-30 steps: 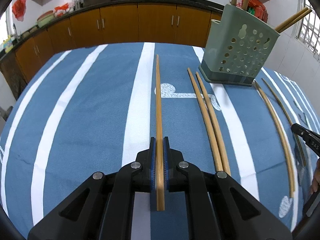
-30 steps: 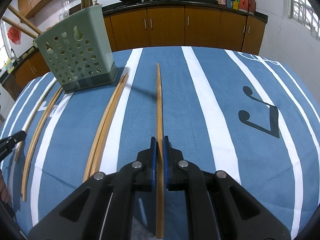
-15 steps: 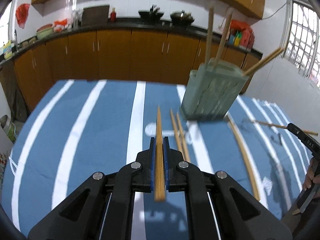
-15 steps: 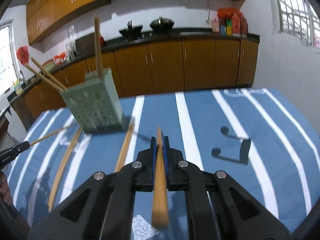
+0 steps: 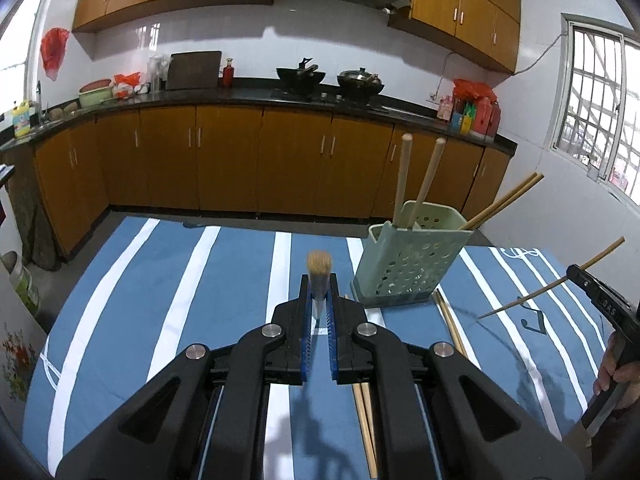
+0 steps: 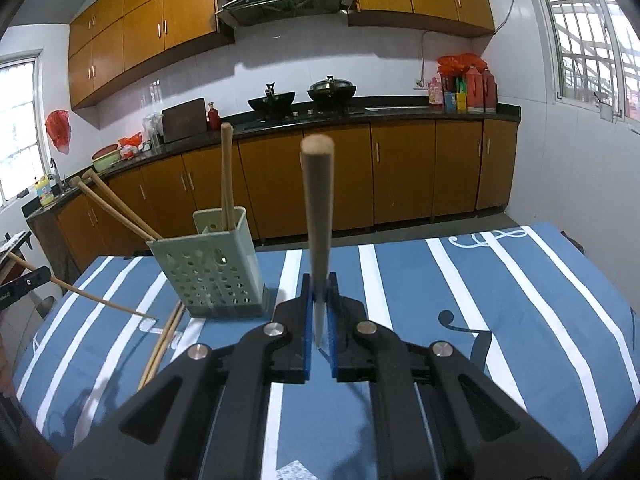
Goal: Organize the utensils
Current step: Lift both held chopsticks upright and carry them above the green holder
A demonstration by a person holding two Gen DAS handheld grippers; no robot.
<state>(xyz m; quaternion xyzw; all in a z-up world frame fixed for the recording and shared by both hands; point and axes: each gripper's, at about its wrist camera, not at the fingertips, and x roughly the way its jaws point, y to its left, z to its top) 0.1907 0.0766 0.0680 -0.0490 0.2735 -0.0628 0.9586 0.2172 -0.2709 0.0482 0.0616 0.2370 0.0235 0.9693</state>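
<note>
My left gripper (image 5: 319, 282) is shut on a wooden chopstick (image 5: 319, 262) that points straight ahead above the blue striped tablecloth (image 5: 160, 300). My right gripper (image 6: 319, 286) is shut on another chopstick (image 6: 317, 200), which slants up and away. A green perforated utensil holder (image 5: 408, 268) (image 6: 208, 268) stands on the table with several chopsticks in it. Each view shows the other gripper at its edge, the right gripper (image 5: 580, 274) and the left gripper (image 6: 40, 276), each with its chopstick off the cloth. Loose chopsticks (image 5: 450, 322) (image 6: 164, 340) lie beside the holder.
Another pair of chopsticks (image 5: 366, 420) lies near the left gripper. A person's hand (image 5: 616, 372) holds the right gripper's handle. Beyond the table's far edge run wooden cabinets (image 5: 224, 160) and a counter with two woks (image 5: 300, 76).
Both grippers have risen and tilted up, lifting their chopsticks off the cloth. The holder now sits lower and farther off in both views.
</note>
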